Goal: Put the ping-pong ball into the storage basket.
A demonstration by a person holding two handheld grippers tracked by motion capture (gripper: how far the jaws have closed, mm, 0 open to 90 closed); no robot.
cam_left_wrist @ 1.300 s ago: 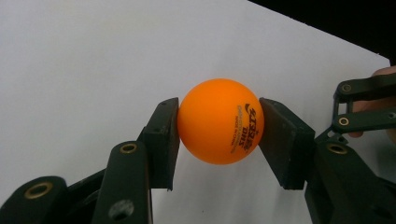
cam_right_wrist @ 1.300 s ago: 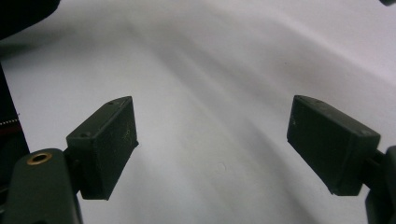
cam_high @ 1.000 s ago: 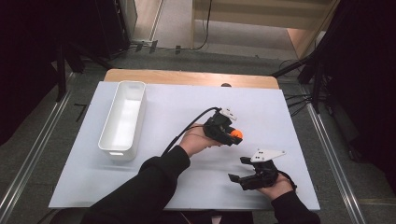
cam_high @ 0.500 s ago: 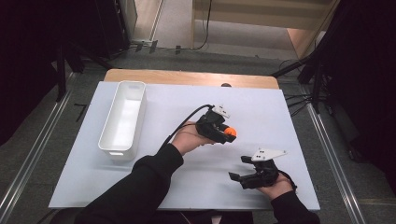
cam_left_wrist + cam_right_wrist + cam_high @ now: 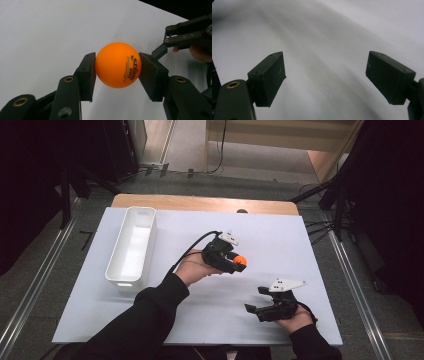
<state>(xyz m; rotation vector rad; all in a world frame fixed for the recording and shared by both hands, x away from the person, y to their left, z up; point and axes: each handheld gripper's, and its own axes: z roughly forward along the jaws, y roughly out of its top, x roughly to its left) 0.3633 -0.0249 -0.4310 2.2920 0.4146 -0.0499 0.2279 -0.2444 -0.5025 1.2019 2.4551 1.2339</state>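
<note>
Left tongs [image 5: 239,261] clamp an orange ball [image 5: 118,65]: smooth, matte plastic sphere, dark printed logo on its right side, both flat black pads [image 5: 86,72] pressing it from either side. In the high view the ball [image 5: 240,260] sits at the tongs' tip, lifted off the counter [image 5: 280,235] near its middle. The counter top is a flat white sheet, with a strip of wood showing at the far edge.

Right tongs [image 5: 325,77] stand wide, nothing between the 2 rectangular black pads [image 5: 269,77], only plain white surface behind them. In the high view the right tongs [image 5: 256,302] rest low by the near right part of the counter, grey 3-cornered plate on top, hand underneath.

White bin [image 5: 131,249]: long, rectangular, glossy plastic, rounded corners, standing lengthwise on the left side of the counter, well apart from both tongs.

Versus 1 second ago: the left hand with the ball has shifted a little up the picture, away from the person. The right tongs and the bin are in the same places.
</note>
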